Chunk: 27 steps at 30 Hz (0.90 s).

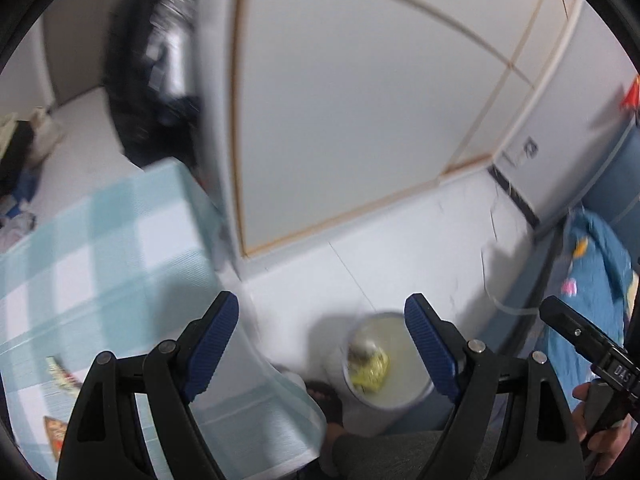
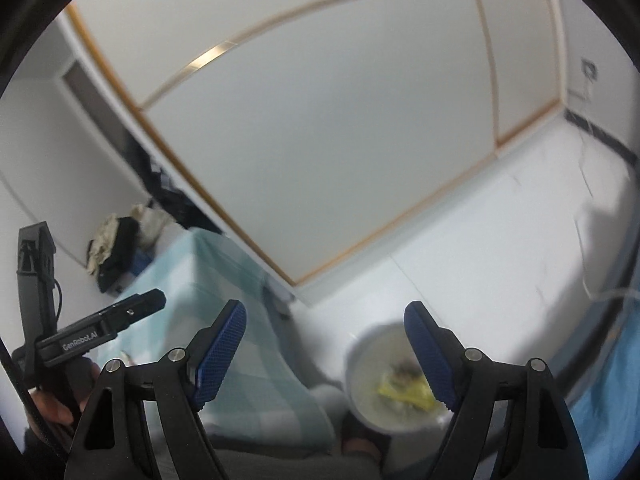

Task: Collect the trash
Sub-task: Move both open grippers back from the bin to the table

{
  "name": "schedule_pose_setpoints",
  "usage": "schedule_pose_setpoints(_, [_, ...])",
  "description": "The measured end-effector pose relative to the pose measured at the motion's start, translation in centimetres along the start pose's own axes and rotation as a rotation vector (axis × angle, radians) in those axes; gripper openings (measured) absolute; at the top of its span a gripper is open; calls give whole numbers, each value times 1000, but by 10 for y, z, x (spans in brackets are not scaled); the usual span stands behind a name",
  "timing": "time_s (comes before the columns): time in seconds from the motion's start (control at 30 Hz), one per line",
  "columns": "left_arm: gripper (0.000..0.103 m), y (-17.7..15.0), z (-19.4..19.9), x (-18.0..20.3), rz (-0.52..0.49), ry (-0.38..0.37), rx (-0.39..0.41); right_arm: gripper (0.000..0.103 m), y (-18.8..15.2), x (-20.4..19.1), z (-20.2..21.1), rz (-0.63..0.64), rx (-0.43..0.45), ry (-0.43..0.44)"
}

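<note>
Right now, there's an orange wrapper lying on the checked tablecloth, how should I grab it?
The orange wrapper lies flat on the tablecloth, so come from above with the open left gripper and pinch across its narrow width.

The left gripper (image 1: 322, 344) and right gripper (image 2: 325, 350) are matt black plastic with ribbed blue rubbery pads (image 1: 212, 346) and small shiny metal pins. The table carries a soft woven checked cloth (image 1: 100, 256), with glossy printed wrappers (image 1: 60, 372) near its front edge. The bin (image 1: 386, 384) looks smooth pale plastic, holding crinkled yellow wrapping (image 1: 370, 366); the floor (image 1: 420, 240) is smooth and faintly glossy.
</note>
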<state>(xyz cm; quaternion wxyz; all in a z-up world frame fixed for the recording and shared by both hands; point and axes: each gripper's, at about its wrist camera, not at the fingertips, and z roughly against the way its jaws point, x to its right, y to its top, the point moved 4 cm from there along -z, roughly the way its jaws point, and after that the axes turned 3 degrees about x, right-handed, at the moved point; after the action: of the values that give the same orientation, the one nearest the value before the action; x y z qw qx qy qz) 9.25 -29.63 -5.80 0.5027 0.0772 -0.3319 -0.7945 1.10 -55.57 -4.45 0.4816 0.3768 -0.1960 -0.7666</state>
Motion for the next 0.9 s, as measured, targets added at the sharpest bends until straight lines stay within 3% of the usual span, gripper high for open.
schedule_pose_setpoints(0.33, [83, 8, 75, -76, 145, 118, 220, 81, 9, -113, 20, 161, 72, 228])
schedule_pose_setpoints(0.6, [83, -15, 122, -148, 277, 218, 296, 82, -19, -196, 11, 282, 73, 325])
schedule_pose_setpoints(0.9, [83, -50, 161, -210, 386, 314, 353, 81, -60, -272, -13, 418, 9, 410])
